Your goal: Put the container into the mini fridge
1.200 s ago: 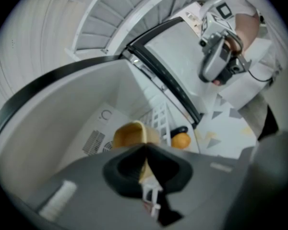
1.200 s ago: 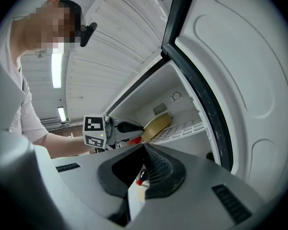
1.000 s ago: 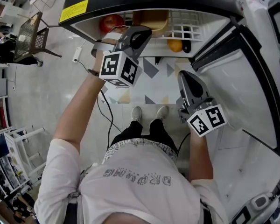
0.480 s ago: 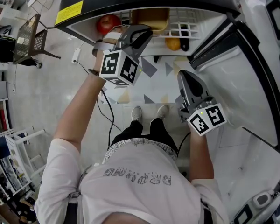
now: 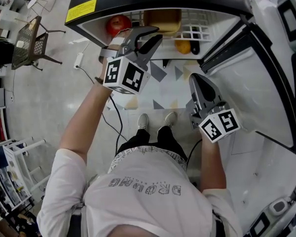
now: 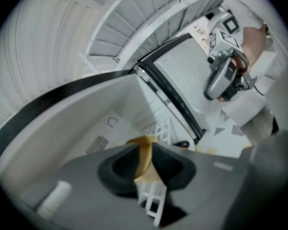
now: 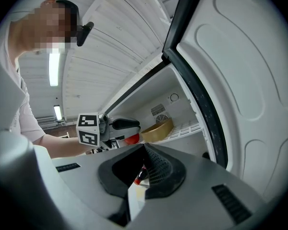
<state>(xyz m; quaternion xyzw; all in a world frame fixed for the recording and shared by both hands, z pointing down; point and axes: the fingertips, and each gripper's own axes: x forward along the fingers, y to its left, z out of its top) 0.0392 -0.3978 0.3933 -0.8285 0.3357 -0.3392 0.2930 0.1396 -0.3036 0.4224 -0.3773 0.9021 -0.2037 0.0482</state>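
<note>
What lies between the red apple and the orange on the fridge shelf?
The tan container sits there on the wire shelf; the head view shows it.

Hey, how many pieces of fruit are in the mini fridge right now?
2: a red apple at the left, an orange right of the tan container. More may be hidden deeper inside.

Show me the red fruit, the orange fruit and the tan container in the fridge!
red fruit (image 5: 118,23), head view, the middle of its round red skin.
orange fruit (image 5: 183,46), head view, the middle of its visible side.
container (image 5: 163,18), head view, the middle of its tan body.
</note>
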